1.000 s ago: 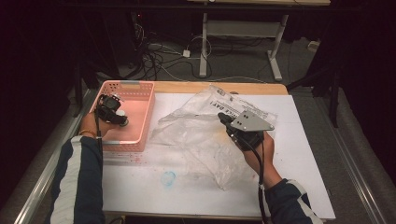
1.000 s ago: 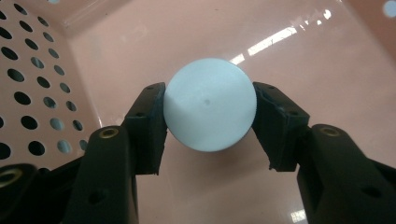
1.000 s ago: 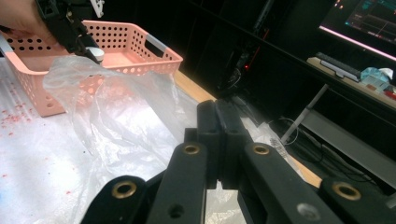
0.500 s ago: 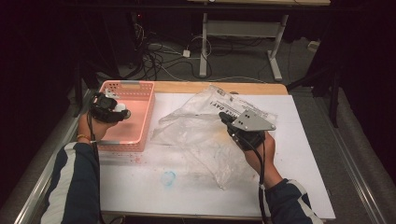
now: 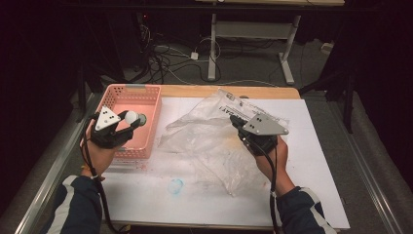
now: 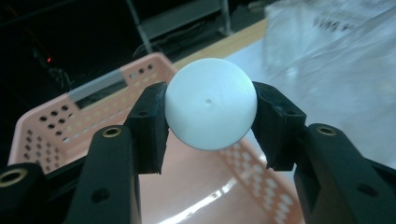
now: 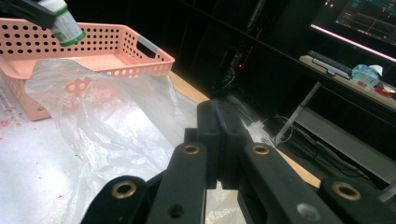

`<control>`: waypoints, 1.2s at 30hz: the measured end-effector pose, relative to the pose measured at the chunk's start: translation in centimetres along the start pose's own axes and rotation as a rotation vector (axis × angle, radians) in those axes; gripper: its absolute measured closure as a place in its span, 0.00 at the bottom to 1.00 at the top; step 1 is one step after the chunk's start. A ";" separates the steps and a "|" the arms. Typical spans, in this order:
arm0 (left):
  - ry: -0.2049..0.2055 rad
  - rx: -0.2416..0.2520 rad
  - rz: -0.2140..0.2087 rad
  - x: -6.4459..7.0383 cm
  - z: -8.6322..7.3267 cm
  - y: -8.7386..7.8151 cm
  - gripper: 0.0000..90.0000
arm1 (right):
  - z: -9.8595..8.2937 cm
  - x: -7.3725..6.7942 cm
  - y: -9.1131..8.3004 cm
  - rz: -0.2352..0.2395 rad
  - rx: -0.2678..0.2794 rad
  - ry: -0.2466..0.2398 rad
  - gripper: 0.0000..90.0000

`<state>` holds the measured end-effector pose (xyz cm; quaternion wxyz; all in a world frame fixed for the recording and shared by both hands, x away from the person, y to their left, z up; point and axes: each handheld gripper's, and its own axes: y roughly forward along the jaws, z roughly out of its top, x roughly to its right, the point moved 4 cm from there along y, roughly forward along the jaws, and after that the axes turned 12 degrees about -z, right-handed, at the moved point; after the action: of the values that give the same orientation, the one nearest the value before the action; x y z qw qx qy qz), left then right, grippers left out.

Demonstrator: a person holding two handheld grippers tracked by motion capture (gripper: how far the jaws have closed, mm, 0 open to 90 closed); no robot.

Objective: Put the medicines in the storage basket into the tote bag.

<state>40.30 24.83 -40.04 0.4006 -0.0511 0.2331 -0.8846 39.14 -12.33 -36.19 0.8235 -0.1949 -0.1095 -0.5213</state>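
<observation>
My left gripper [image 5: 130, 118] is shut on a small white bottle [image 6: 210, 109] with a green band [image 7: 65, 23], and holds it above the pink perforated basket [image 5: 146, 97]. The bottle's rounded white end faces the camera in the left gripper view, with the basket [image 6: 42, 126] below and behind it. My right gripper [image 5: 237, 126] is shut on the upper edge of a crumpled clear plastic bag [image 5: 209, 141]. Its jaws are pressed together on the film [image 7: 218, 135]. The bag [image 7: 107, 116] spreads across the middle of the white sheet.
The white sheet [image 5: 311, 185] covers a wooden table. A blue smear [image 5: 175, 185] and red specks lie on the sheet near the front. Behind the table's far edge are cables [image 5: 165, 63] and desk legs [image 5: 212, 44] on a dark floor.
My left gripper has lifted out of the basket toward the person's left with the white bottle in it. The right gripper and bag have stayed put.
</observation>
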 end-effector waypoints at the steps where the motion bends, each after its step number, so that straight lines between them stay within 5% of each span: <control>1: 0.008 0.019 -0.013 0.7 0.0 -0.2 0.54 | 0.0 0.0 0.0 0.000 -0.001 0.000 1.00; 6: 0.049 0.083 -0.048 4.2 -0.1 -0.7 0.54 | -0.1 0.1 0.1 -0.010 -0.020 0.012 1.00; 14: 0.139 0.054 -0.151 9.1 0.2 -0.2 0.54 | -0.2 0.4 0.2 -0.023 -0.033 0.017 1.00; 16: 0.138 0.061 -0.188 10.1 0.3 0.3 0.54 | -0.4 0.4 0.3 -0.023 -0.042 0.017 1.00; 19: 0.191 0.040 -0.223 12.1 0.6 1.5 0.54 | -0.6 0.1 0.6 -0.009 -0.055 0.027 1.00; 24: 0.271 -0.008 -0.295 15.2 0.9 4.7 0.54 | -0.6 -0.2 0.9 0.001 -0.061 0.017 1.00; 28: 0.252 -0.036 -0.351 16.3 0.9 8.4 0.54 | -0.8 -0.4 1.0 0.021 -0.069 0.020 1.00; 31: 0.276 -0.081 -0.348 17.0 0.8 11.3 0.54 | -0.8 -0.4 1.0 0.026 -0.066 0.021 1.00; 36: 0.261 -0.118 -0.348 17.6 0.7 15.2 0.53 | -0.9 -0.5 1.0 0.041 -0.066 0.031 1.00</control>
<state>39.10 3.02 -48.03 0.2047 0.0010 0.3218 -0.9244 39.81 -11.95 -37.35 0.8288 -0.2163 -0.0754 -0.5105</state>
